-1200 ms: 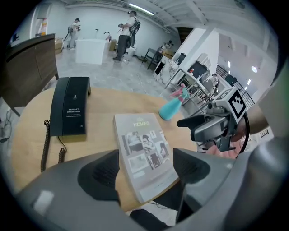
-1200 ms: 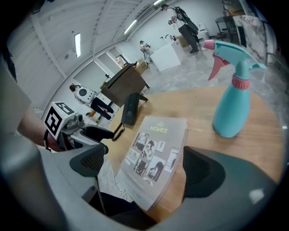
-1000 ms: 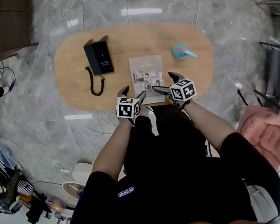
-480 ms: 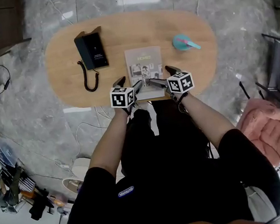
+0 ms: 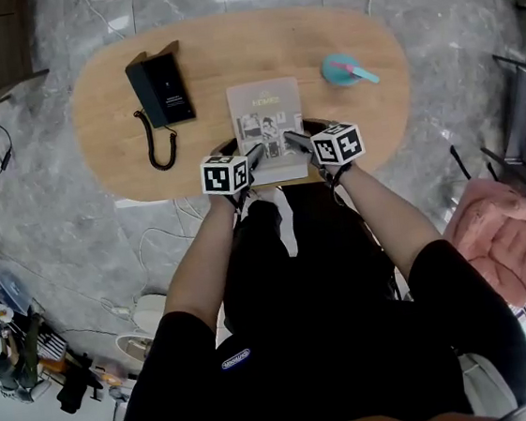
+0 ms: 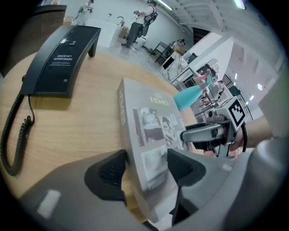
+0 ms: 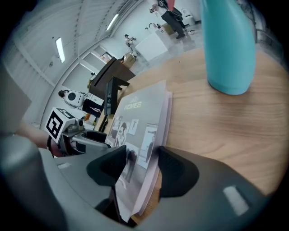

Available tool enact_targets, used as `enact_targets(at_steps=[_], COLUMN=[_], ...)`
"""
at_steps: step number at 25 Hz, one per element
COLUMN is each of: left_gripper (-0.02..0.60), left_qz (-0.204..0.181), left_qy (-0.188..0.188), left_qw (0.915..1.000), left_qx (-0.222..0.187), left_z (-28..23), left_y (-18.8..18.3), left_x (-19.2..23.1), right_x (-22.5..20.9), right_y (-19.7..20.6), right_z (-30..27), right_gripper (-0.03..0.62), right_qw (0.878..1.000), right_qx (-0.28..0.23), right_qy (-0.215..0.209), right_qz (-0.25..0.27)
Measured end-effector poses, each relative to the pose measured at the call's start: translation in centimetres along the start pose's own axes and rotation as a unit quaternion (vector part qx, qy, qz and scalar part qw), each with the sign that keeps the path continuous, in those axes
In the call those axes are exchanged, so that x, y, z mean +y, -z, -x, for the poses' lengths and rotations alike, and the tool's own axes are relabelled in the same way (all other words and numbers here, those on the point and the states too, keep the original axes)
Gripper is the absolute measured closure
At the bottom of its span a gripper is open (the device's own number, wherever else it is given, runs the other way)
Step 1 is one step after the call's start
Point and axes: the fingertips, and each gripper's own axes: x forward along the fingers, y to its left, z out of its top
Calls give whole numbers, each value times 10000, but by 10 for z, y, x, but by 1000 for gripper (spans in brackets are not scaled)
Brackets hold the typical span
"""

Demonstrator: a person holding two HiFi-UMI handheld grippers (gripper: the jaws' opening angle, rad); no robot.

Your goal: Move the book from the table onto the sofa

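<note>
A grey book [image 5: 265, 120] with photos on its cover lies in the middle of the oval wooden table [image 5: 383, 106], its near end at the table's front edge. My left gripper [image 5: 249, 152] grips the near left corner; in the left gripper view the book [image 6: 149, 126] fills the gap and both pads [image 6: 110, 173] touch it. My right gripper [image 5: 295, 141] holds the near right corner. Its jaws have just been closing, and the book's page edge [image 7: 153, 131] sits pressed between its pads [image 7: 176, 171].
A black desk telephone [image 5: 159, 87] with a coiled cord lies left of the book. A teal cup [image 5: 343, 68] stands at the right, tall in the right gripper view [image 7: 228, 49]. A pink cushioned seat [image 5: 511, 238] is off the table's right. Cables trail on the marble floor.
Both grippers have come down onto the book's near corners. The right jaws, wide apart before, now pinch the book; the left jaws have narrowed on it too.
</note>
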Motion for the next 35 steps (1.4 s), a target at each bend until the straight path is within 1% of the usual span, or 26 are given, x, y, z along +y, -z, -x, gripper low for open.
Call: enact_targets(at_steps=[2, 5, 11, 19, 24, 29, 32, 35], left_gripper=[298, 314, 322, 335, 336, 336, 340, 344], left_qz=[50, 216, 338, 118, -14, -197, -287, -288], left_qy=[42, 69, 151, 79, 72, 69, 89, 130], left_qw=[9999, 9996, 9990, 9977, 9959, 9925, 9901, 9865], left_qx=[115, 169, -260, -661, -903, -1204, -1371, -1608], left_z=[2, 6, 37, 105, 148, 189, 218, 252], left_y=[3, 5, -5, -21, -21, -27, -26, -28], left_x=[0, -2, -19, -40, -60, -77, -89, -99], right_x=[0, 6, 30, 87, 124, 158, 184, 215], right_y=[1, -3, -19, -37, -40, -48, -50, -58], right_z=[2, 9, 36, 77, 107, 134, 152, 172], right_gripper=[355, 364, 375, 375, 375, 376, 376, 376], right_qw=[9999, 10000, 9991, 9959, 9925, 9884, 9856, 9818], right_qx=[55, 65, -311, -749, -1043, -1323, -1408, -1539], right_qy=[-73, -15, -33, -59, -26, -81, -71, -31], right_qz=[-143, 29, 284, 505, 639, 741, 938, 1113])
